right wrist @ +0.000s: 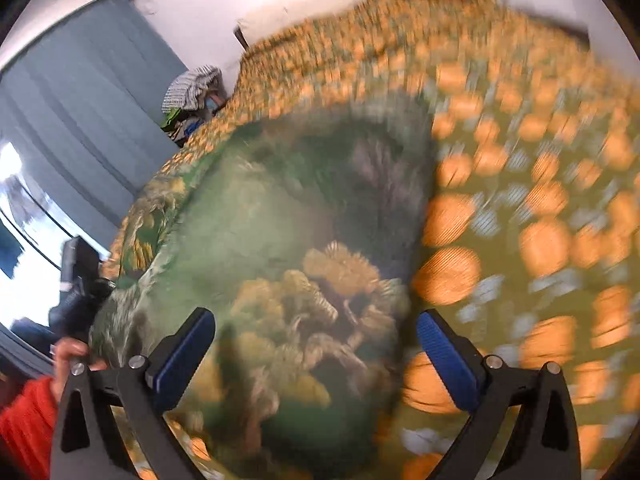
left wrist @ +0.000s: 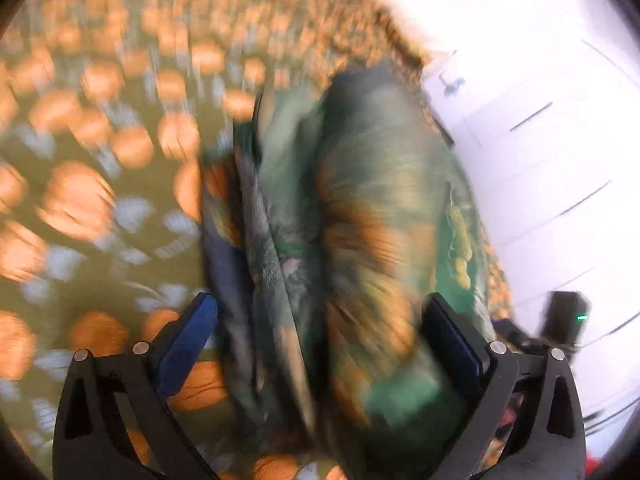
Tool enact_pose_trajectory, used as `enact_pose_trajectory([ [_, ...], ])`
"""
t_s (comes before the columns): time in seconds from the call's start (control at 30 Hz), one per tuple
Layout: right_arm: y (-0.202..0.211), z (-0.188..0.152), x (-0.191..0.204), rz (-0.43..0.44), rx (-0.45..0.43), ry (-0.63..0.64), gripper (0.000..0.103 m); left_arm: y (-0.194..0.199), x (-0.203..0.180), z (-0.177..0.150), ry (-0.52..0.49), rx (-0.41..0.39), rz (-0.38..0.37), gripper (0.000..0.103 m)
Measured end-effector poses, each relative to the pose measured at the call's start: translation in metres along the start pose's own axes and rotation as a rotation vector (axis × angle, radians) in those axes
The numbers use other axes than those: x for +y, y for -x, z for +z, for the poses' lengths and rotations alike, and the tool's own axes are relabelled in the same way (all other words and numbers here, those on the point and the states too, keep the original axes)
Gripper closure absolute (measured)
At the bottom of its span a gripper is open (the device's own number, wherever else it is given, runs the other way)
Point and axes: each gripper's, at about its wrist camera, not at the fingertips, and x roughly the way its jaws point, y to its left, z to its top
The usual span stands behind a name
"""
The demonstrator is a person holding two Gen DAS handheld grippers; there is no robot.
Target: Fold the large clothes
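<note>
The left gripper (left wrist: 320, 340) is standing wide open, with its blue pads (left wrist: 188, 340) apart on both sides of the green garment (left wrist: 360, 208), and it is gripping nothing. The garment is lying bunched in long folds between the fingers; the picture is too blurred to tell if a pad is touching the cloth. The right gripper (right wrist: 316, 352) is also standing wide open and is holding nothing. It is hovering over the same garment (right wrist: 280, 220), which is lying in a rounded heap on the bedspread (right wrist: 520, 200) with the orange flower pattern. A hand (right wrist: 70, 356) with a red sleeve (right wrist: 24, 420) is showing at the left of the garment. A grey curtain (right wrist: 80, 120) is hanging behind the garment, to the left.
</note>
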Motion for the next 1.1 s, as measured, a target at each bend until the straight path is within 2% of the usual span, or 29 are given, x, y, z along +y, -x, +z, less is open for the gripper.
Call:
enact_pose_trajectory([
  [0.03,0.011,-0.002,0.005,-0.031,-0.026,0.03,0.0,0.019,-0.015,-0.004,-0.075,-0.054,0.055,0.001],
  [0.13,0.053,-0.011,0.029,-0.206,-0.118,0.163,0.0,0.06,-0.055,-0.022,-0.239,-0.198,0.254,0.001],
  [0.2,0.08,-0.02,0.047,-0.304,-0.205,0.228,0.0,0.078,-0.08,-0.033,-0.32,-0.254,0.351,0.001],
  [0.27,0.1,-0.025,0.057,-0.334,-0.275,0.227,0.0,0.086,-0.094,-0.03,-0.372,-0.309,0.438,0.001],
  [0.3,0.114,-0.029,0.063,-0.346,-0.305,0.203,0.0,0.097,-0.111,-0.037,-0.391,-0.346,0.506,0.001],
  [0.33,0.121,-0.034,0.067,-0.358,-0.322,0.171,0.0,0.083,-0.114,-0.022,-0.398,-0.358,0.537,0.001],
  [0.37,0.128,-0.038,0.073,-0.366,-0.326,0.148,0.0,0.092,-0.13,-0.028,-0.416,-0.379,0.583,0.0],
  [0.47,0.138,-0.04,0.088,-0.382,-0.293,0.132,0.0,0.107,-0.153,-0.035,-0.432,-0.404,0.642,0.0],
  [0.5,0.145,-0.043,0.095,-0.378,-0.288,0.127,0.0,0.112,-0.16,-0.048,-0.431,-0.41,0.663,0.0],
  [0.6,0.166,-0.054,0.117,-0.393,-0.282,0.127,0.0,0.117,-0.165,-0.05,-0.457,-0.41,0.65,0.0],
  [0.7,0.174,-0.062,0.131,-0.431,-0.255,0.142,0.0,0.13,-0.175,-0.067,-0.461,-0.358,0.607,0.0],
  [0.93,0.203,-0.092,0.15,-0.464,-0.17,0.162,0.0,0.149,-0.191,-0.106,-0.444,-0.314,0.619,0.0],
  [1.1,0.267,-0.122,0.155,-0.519,-0.172,0.182,0.0,0.181,-0.197,-0.142,-0.495,-0.331,0.626,0.0],
])
